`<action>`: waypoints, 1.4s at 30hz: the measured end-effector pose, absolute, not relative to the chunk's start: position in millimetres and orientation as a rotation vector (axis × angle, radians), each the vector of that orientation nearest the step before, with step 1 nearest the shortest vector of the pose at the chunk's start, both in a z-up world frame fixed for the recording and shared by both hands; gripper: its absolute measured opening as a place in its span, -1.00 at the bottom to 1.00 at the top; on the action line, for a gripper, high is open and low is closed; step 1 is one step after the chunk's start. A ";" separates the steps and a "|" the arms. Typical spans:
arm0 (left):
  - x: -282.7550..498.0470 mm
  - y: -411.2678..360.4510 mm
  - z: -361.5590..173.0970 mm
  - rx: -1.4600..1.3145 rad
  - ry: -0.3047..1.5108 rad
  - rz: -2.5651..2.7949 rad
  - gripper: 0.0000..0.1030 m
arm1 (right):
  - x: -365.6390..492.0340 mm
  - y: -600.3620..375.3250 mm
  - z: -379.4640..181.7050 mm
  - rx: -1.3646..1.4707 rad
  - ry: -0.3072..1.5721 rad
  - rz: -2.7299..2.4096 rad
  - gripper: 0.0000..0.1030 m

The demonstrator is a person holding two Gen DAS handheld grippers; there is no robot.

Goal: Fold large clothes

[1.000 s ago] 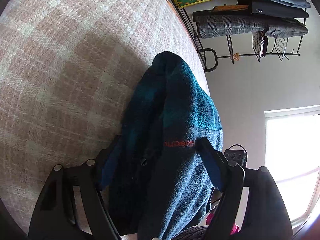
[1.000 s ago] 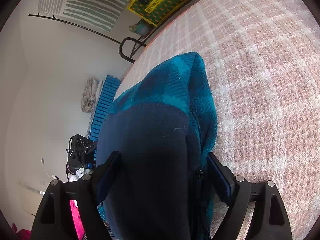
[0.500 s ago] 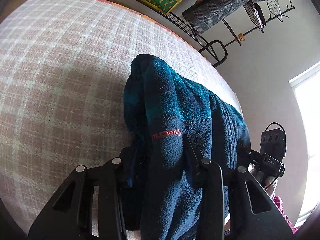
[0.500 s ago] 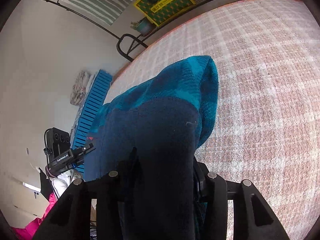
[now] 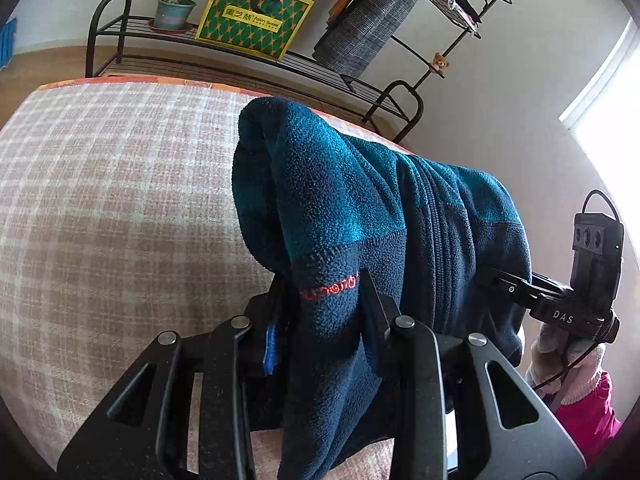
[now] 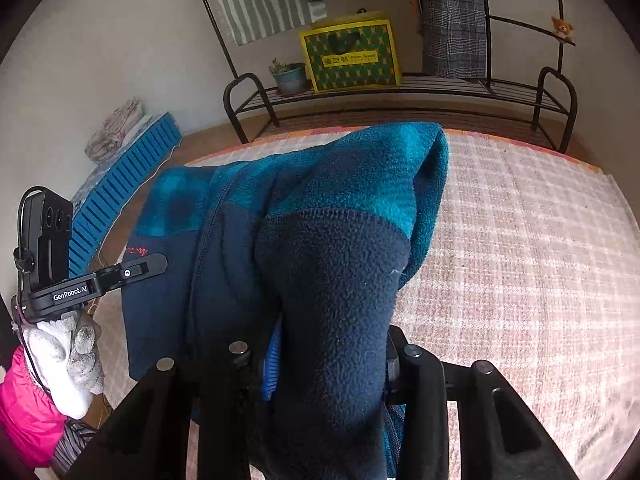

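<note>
A fleece jacket (image 5: 340, 208), teal at the top and navy below with a red logo and a zip, hangs bunched between my two grippers above the pink plaid blanket (image 5: 100, 200). My left gripper (image 5: 320, 280) has its jaws closing, and its pads press a thick navy fold beside the logo. In the right wrist view the same jacket (image 6: 340, 248) fills the middle. My right gripper (image 6: 332, 340) is also closing, clamped on the other navy fold, and the cloth partly hides its fingertips. Each gripper shows at the edge of the other's view, held by a white-gloved hand (image 6: 60, 356).
The blanket (image 6: 520, 260) covers a bed that ends at a black metal rack (image 6: 400, 84). On the rack stand a yellow-green box (image 6: 350, 56) and a potted plant (image 6: 288, 76). Grey plaid clothes (image 5: 368, 32) hang above. A blue slatted crate (image 6: 120, 184) lies by the wall.
Both grippers went from wide around the fleece to clamped on it and rose, lifting its near part off the blanket. Both views rolled and now show the rack.
</note>
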State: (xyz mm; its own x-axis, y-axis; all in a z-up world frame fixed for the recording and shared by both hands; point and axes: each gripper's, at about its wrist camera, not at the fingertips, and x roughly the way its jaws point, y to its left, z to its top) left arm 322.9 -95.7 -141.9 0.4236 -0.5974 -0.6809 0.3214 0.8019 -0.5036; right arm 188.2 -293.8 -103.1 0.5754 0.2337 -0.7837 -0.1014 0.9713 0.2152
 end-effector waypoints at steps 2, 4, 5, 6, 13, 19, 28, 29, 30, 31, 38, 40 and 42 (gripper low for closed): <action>323.4 -107.8 -139.0 -0.313 0.973 -0.605 -0.39 | 186.7 -299.1 -91.0 0.107 0.917 0.169 -0.28; 329.1 -127.7 -136.1 -0.302 0.976 -0.625 -0.39 | 183.1 -305.9 -80.7 0.048 0.900 0.145 -0.29; 331.4 -138.4 -135.2 -0.296 0.979 -0.634 -0.39 | 180.6 -311.1 -76.9 0.025 0.894 0.135 -0.29; 333.0 -150.7 -134.0 -0.293 0.981 -0.642 -0.39 | 181.7 -318.0 -73.9 0.014 0.892 0.127 -0.29; 358.1 -247.3 -124.9 -0.243 0.963 -0.728 -0.39 | 189.5 -389.6 -60.2 -0.026 0.890 0.024 -0.30; 391.8 -352.3 -128.3 -0.216 0.957 -0.806 -0.39 | 209.2 -467.1 -52.1 -0.067 0.875 -0.099 -0.31; 454.7 -472.1 -153.0 -0.248 0.980 -0.859 -0.40 | 265.5 -557.3 -59.3 -0.112 0.868 -0.206 -0.32; 461.1 -481.2 -154.7 -0.240 0.975 -0.856 -0.40 | 271.7 -565.9 -61.7 -0.104 0.865 -0.208 -0.33; 466.7 -489.6 -155.6 -0.230 0.967 -0.851 -0.40 | 277.8 -573.7 -64.2 -0.095 0.861 -0.208 -0.33; 471.9 -497.7 -156.0 -0.217 0.958 -0.848 -0.40 | 282.9 -580.5 -67.5 -0.084 0.857 -0.208 -0.33; 496.7 -541.2 -162.5 -0.148 0.910 -0.833 -0.40 | 311.7 -619.3 -88.4 -0.057 0.835 -0.224 -0.33; 501.4 -549.5 -167.3 -0.144 0.906 -0.830 -0.40 | 319.2 -629.4 -94.6 -0.056 0.836 -0.233 -0.33; 506.9 -556.3 -173.2 -0.138 0.901 -0.826 -0.40 | 326.1 -639.0 -104.6 -0.056 0.844 -0.243 -0.34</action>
